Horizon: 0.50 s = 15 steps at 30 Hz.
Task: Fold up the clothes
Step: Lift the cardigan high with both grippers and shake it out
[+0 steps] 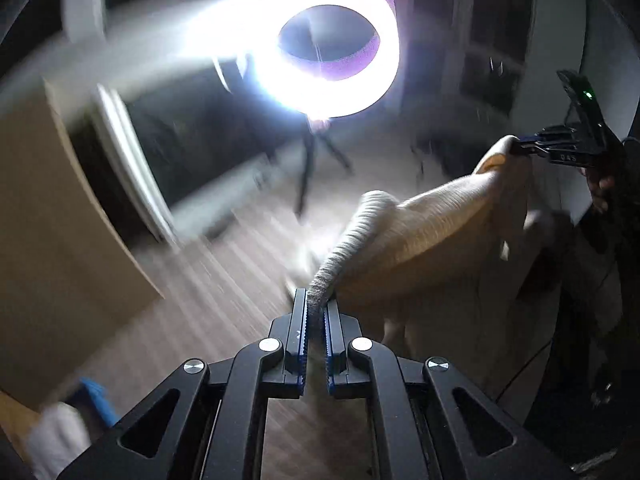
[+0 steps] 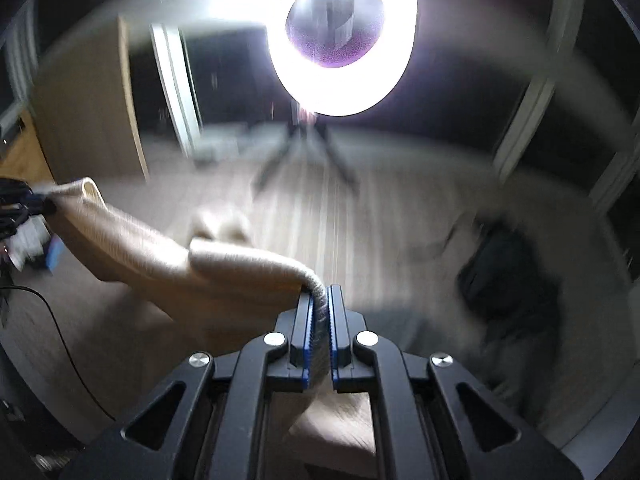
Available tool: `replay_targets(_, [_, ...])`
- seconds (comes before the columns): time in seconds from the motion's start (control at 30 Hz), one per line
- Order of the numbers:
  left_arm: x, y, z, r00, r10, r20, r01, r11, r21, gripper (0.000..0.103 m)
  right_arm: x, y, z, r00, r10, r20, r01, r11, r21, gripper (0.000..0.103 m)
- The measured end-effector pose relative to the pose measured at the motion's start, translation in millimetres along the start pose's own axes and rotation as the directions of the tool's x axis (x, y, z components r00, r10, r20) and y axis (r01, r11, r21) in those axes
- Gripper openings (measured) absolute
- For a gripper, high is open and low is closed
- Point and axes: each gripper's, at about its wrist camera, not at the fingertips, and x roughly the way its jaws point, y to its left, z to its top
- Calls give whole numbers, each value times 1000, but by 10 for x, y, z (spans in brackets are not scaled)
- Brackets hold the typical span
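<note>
Bare floor [image 2: 320, 216] ahead; only ring light [image 2: 344, 40] tripod [image 2: 308, 148] stands there.

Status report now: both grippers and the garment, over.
Left hand-held gripper shut on sweater hem. Right hand-held gripper shut on hem too. Sweater held up between them, hanging free. Ring light ahead, nothing blocking.

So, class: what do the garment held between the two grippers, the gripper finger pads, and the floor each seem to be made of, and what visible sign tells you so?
Garment: looks like a cream ribbed knit, wool or cotton; fine ribs, soft matte drape.
Pads of the right gripper: blue, toothed, probably rubber or plastic, set in matte black fingers; the left gripper matches.
Floor: pale plank lines suggest wood or laminate; blur leaves it open.
</note>
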Motion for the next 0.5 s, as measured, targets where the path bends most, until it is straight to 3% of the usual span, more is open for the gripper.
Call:
replay_targets(0.1, [-717,86,350,989,78,126,-80,997,15,6,-742,136,473,987,-17,158,21,999,-27,3])
replay_targets(0.23, [-1694,96,689,955,169,245,-181,983,30,6,-1643,438,886,940,-52,336,82,994,-76,1])
replay_targets(0.3, [-1657,177,406,964,185,189,-187,982,-6,6,-1941,552,993,922,-47,385,89,992,-90,1])
replay_targets(0.43, [-1541,347,-195,976,207,66,-201,976,-81,6,-1764,722,1007,966,97,240,-64,988,-142,3])
replay_targets(0.5, [-1483,432,-496,977,213,3,-211,970,-118,6,-1316,870,808,979,158,131,-135,976,-172,15])
